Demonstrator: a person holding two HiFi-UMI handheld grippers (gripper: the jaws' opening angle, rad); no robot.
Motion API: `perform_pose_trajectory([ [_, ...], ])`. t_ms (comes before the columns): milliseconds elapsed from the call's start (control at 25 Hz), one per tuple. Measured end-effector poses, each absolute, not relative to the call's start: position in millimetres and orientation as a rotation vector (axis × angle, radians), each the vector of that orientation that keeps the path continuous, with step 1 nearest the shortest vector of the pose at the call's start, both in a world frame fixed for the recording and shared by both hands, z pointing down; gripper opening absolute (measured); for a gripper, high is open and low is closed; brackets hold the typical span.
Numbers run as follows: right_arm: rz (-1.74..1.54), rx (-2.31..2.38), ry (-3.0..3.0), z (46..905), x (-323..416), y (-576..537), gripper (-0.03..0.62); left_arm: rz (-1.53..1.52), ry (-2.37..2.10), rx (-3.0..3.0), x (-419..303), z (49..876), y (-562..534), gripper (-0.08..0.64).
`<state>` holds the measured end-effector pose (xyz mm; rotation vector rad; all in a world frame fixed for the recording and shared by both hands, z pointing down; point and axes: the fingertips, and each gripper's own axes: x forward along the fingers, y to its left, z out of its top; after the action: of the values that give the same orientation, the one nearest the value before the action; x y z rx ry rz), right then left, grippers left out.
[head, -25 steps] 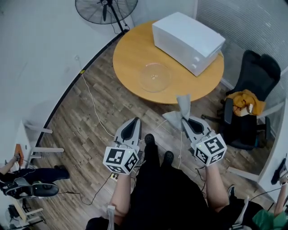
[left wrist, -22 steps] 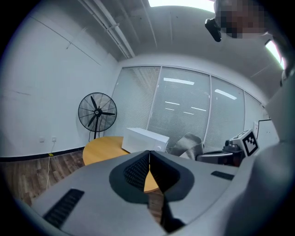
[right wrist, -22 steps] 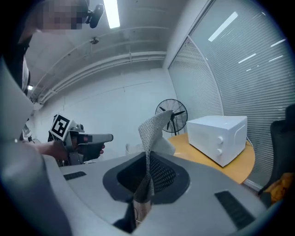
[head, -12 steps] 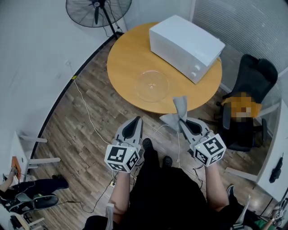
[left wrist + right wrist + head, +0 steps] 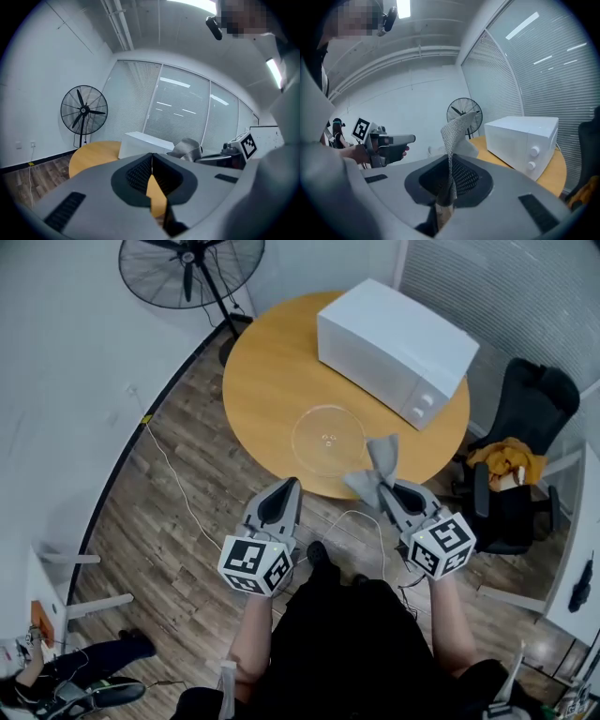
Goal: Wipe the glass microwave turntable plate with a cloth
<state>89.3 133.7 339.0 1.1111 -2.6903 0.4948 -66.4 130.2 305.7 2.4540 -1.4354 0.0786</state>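
Nearest the camera, dark clothing (image 5: 342,643) and two bare forearms are seen. Each arm ends in a grey moulded gripper topped by a white cube printed with black square markers.

The left gripper (image 5: 284,491) is held with its ribbed black pads pressed together, and nothing is caught between them. The right gripper (image 5: 389,495) is clamped on a grey cloth (image 5: 380,465). The cloth is shown in the right gripper view to be a coarse, mesh-like weave, and it stands up from the jaws in a loose folded point.

Below both grippers, a floor (image 5: 159,512) of grey-brown wood planks is crossed by a thin white cable (image 5: 173,474).

Just beyond the grippers, a round table (image 5: 267,371) with a smooth, pale orange wooden top is reached. The glass turntable plate (image 5: 328,439) is laid flat on it near its closest edge. The plate is clear, circular and shallow, with small marks at its centre. In the head view the cloth's tip is seen against the plate's right rim.

Behind the plate, a white box-shaped microwave (image 5: 394,343) with two round knobs is set. A black chair (image 5: 530,418) bearing a yellow garment (image 5: 506,460) is placed to the right. A black wire-caged fan (image 5: 187,268) is stood farthest off.

Compared with a second ago, the table and plate are found closer to both grippers. The same grip on the cloth is kept.
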Motion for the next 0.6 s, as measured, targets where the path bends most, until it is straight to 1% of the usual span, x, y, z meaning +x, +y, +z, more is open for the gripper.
perform_pose_trajectory([
  [320, 0.52, 1.153, -2.623, 352.4, 58.0, 111.3, 0.025, 0.135, -1.353, 2.445, -95.8, 329.4, 97.8, -0.002],
  [600, 0.591, 1.164, -2.569, 375.0, 59.5, 99.6, 0.025, 0.191, -1.286, 2.415, -89.8, 356.1, 78.3, -0.002],
])
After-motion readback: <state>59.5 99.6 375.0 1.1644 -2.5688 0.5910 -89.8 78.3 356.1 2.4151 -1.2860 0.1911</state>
